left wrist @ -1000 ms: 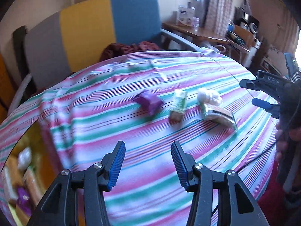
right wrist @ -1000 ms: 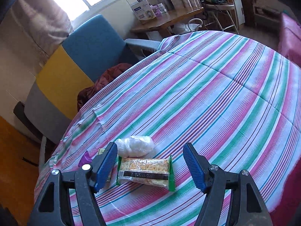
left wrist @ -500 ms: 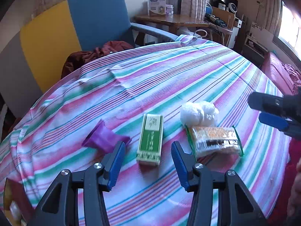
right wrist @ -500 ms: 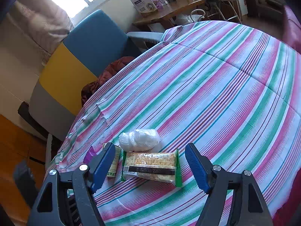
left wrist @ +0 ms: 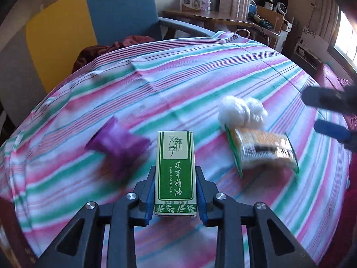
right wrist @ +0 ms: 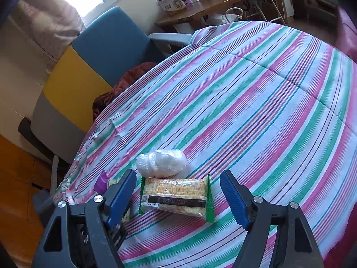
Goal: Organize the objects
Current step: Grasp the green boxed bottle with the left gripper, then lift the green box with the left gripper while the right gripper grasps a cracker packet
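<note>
My left gripper (left wrist: pixel 175 188) is shut on a green and white essential oil box (left wrist: pixel 175 172), gripping its two long sides above the striped tablecloth (left wrist: pixel 200 76). A purple packet (left wrist: pixel 118 145) lies just left of it. A cracker pack with green ends (left wrist: pixel 262 150) and a white plastic-wrapped bundle (left wrist: pixel 242 110) lie to the right. My right gripper (right wrist: pixel 178 198) is open, its jaws wide on either side of the cracker pack (right wrist: pixel 176 195), with the white bundle (right wrist: pixel 161 162) just beyond. The purple packet (right wrist: pixel 100 183) peeks out behind its left finger.
A blue, yellow and grey armchair (left wrist: pixel 89 22) with a dark red cloth (left wrist: pixel 107 49) stands behind the table. A wooden desk with boxes (left wrist: pixel 200 6) is at the back. The right gripper's blue fingers (left wrist: pixel 330 131) show at the right edge of the left wrist view.
My left gripper moved forward to the green box and closed on it. My right gripper drew slightly closer to the cracker pack and stayed open.
</note>
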{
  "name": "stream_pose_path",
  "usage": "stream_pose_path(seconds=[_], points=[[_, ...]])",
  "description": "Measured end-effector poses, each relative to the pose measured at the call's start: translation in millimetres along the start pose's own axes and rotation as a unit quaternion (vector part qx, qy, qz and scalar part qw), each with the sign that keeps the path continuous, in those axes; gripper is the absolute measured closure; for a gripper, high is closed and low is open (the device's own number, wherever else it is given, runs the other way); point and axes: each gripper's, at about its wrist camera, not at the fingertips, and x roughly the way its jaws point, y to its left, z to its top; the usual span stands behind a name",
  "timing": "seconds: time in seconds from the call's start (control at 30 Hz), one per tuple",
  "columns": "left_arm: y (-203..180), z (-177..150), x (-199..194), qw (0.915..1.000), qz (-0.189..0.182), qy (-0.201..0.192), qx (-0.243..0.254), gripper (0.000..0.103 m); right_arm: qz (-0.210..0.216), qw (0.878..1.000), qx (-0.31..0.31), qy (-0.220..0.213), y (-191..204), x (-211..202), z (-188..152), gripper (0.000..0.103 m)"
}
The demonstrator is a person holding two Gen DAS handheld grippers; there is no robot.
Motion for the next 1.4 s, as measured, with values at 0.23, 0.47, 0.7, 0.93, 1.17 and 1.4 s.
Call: stream_pose_path(seconds=[0.23,0.47,0.7,0.93,1.17,1.4], points=[[5.6,-67.8,-28.6,0.9986,0.011,0.019,-0.048,0.073,-0.018,1.0,-0.004,0.02,-1.3,11.0,-0.9,0.025],[8.3,-114.1,-58.7,0.9984,0.003,0.003,-0.057,0.073,-0.035,0.999,-0.027,0.025,4.4,21.4,-3.0,0.023],[3.7,-137.3,-74.6,0.9985,-0.006,-0.002,-0.054,0.073,-0.042,0.997,-0.041,0.057,8.6,46.4,-6.7,0.022],[11.2,-151.9,-85.3,0.9976,-0.016,-0.004,-0.067,0.073,0.033,0.99,-0.046,0.129,27.8,66.4,-23.1,0.017],[14.6,-156.1,-86.7,0.9967,-0.021,-0.007,-0.078,0.072,0.043,0.983,-0.116,0.136,58.7,64.1,-41.6,0.021],[13.8,-158.3,-86.5,0.9966,-0.021,-0.013,-0.078,0.072,0.012,0.981,-0.181,0.073,71.8,49.3,-37.2,0.015]])
